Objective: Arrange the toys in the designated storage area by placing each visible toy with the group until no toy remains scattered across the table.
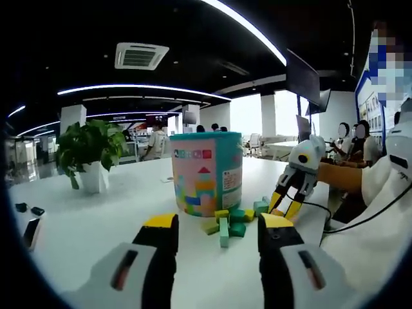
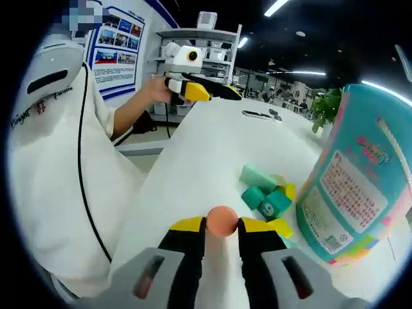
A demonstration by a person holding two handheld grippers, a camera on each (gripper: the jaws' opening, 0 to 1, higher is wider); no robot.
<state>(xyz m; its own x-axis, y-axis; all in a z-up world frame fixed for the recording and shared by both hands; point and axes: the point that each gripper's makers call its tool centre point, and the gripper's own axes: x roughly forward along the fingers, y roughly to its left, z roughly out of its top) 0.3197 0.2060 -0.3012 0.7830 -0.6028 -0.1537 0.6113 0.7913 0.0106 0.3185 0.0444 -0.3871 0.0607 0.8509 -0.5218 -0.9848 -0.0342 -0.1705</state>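
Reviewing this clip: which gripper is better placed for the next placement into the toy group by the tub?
Right. The right gripper is shut on an orange ball, right beside the block pile at the tub. The left gripper looks open and empty, farther back.

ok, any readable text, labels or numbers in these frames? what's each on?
None can be read with confidence.
Tub: white label panel, print too small.
Tub front: pictures, no legible words.
White shirt: small lettering, blurred.
Wall posters: too small.
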